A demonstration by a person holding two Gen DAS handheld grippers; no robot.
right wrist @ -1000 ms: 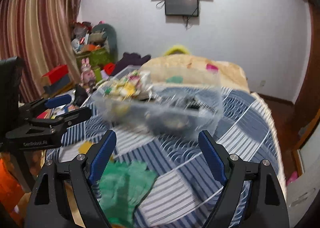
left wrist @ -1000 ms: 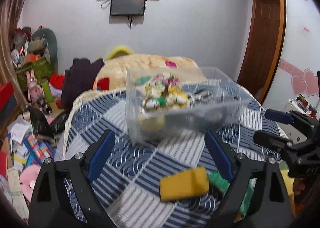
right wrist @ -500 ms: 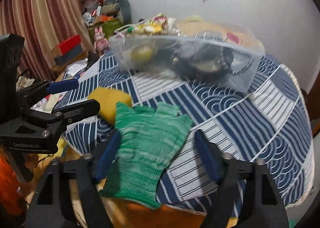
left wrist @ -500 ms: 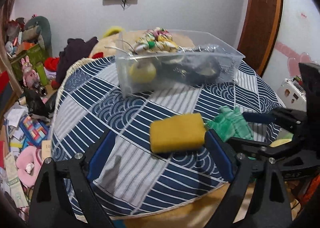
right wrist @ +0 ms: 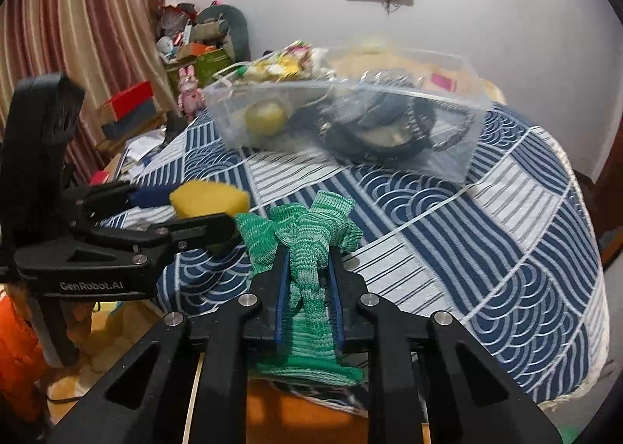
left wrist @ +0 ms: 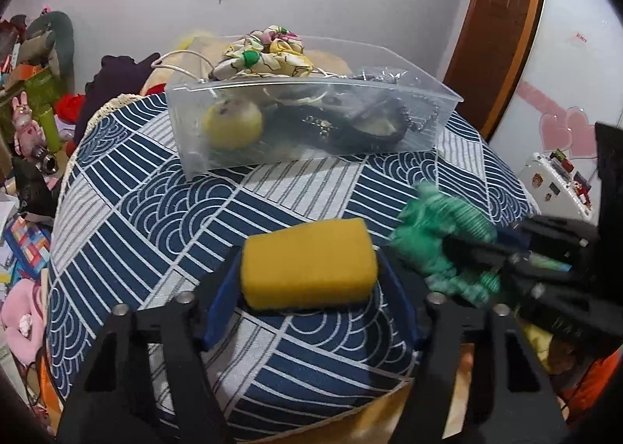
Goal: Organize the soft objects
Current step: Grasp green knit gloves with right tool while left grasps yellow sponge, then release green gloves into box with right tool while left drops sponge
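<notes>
My left gripper point(left wrist: 307, 272) is shut on a yellow sponge point(left wrist: 309, 263) at the near edge of the round table point(left wrist: 155, 210) with its blue patterned cloth. My right gripper point(right wrist: 307, 261) is shut on a green knitted glove point(right wrist: 307, 249), which bunches up between the fingers just right of the sponge. The left gripper and sponge point(right wrist: 208, 200) show at the left in the right wrist view. The glove point(left wrist: 444, 245) and right gripper show at the right in the left wrist view. A clear plastic bin point(left wrist: 311, 120) with soft items stands at the table's far side.
The bin holds a yellow ball point(left wrist: 231, 124), a floral cloth point(left wrist: 264, 54) and dark beaded items point(left wrist: 362, 124). Clutter and toys point(left wrist: 27, 124) fill the floor on the left. A wooden door point(left wrist: 502, 15) is on the right. A striped curtain point(right wrist: 78, 23) hangs at the left.
Both grippers came down to the table's near edge and closed. The left one took hold of the sponge and the right one took hold of the glove, which bunched up.
</notes>
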